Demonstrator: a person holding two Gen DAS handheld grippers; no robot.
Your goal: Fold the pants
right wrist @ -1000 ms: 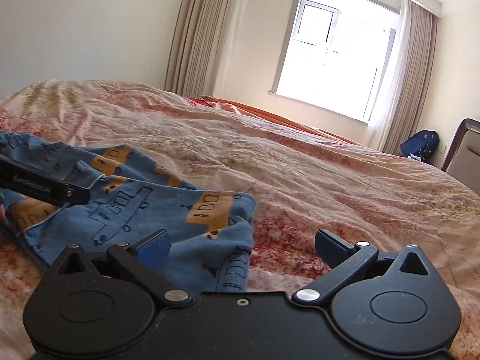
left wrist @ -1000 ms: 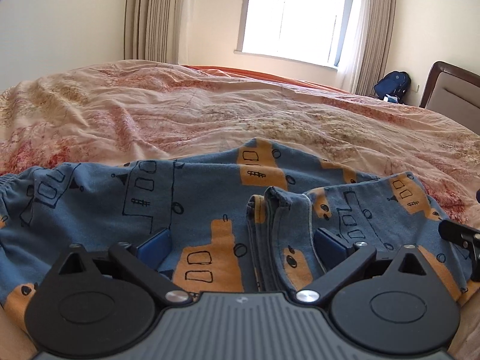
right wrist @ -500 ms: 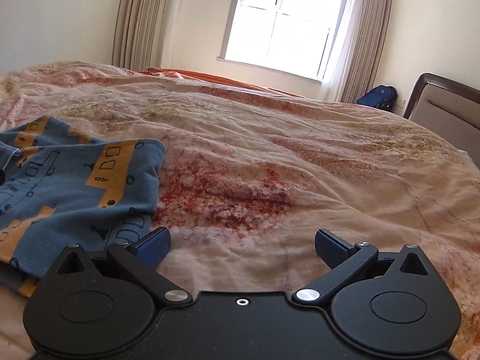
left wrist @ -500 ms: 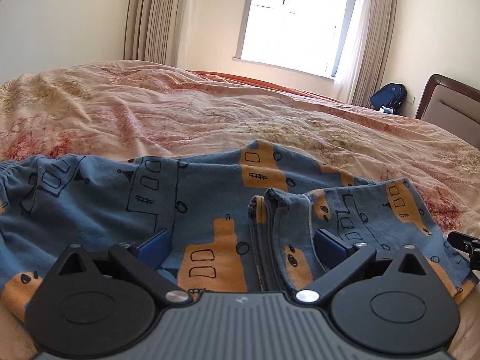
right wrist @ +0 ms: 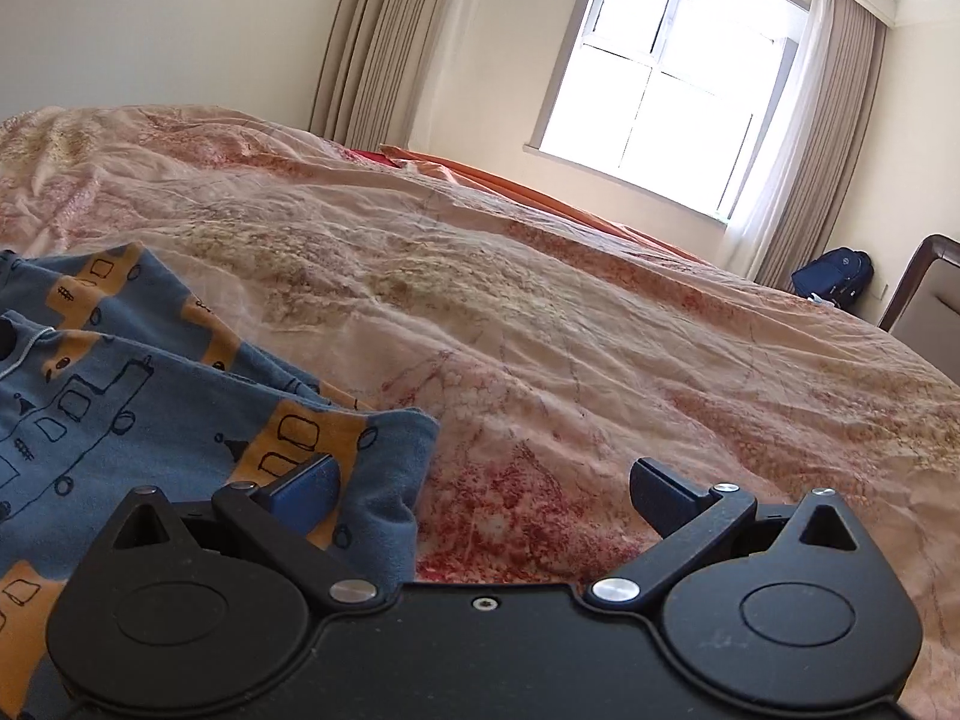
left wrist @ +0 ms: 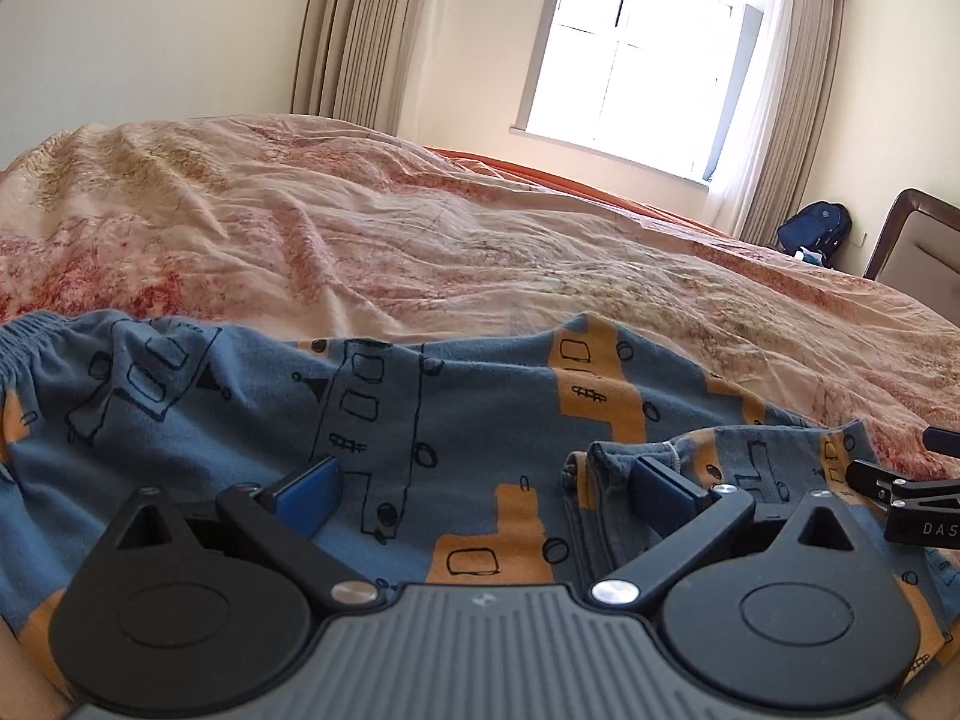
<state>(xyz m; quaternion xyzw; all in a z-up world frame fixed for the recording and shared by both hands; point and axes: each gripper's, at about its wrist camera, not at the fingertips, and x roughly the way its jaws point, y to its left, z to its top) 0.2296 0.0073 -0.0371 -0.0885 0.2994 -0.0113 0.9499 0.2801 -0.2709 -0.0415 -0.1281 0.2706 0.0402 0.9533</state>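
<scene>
The pants (left wrist: 456, 420), blue with orange blocks and black line drawings, lie on the bed (left wrist: 420, 240), on a wrinkled pink and red quilt. They are spread sideways in the near part of the bed. In the left wrist view the gathered waistband (left wrist: 24, 342) is at the far left edge, and a folded part with a hem (left wrist: 606, 462) stands up a little on the right side of the cloth.

The left tool (left wrist: 486, 489) is low over the pants with its jaws wide apart. Its blue pads (left wrist: 309, 495) are close to the cloth, one on each side of the orange block, and nothing is between them. The right pad is just beside the raised hem; whether it touches the hem I cannot tell.

The right tool (right wrist: 483, 492) is at the right end of the pants, and it is wide too. Its left pad (right wrist: 306, 495) is over the corner of the folded cloth (right wrist: 384, 438), and its right pad is over the bare quilt. It holds nothing. In the left wrist view a part of this tool shows at the right edge (left wrist: 918, 504), near the end of the pants.

Behind the bed there are a bright window (right wrist: 648, 102) with beige curtains (right wrist: 372, 48), a dark blue backpack (right wrist: 831, 276) on the floor in the corner, and a padded headboard (left wrist: 918, 246) at the right. The backpack appears shut, so its contents are hidden.
</scene>
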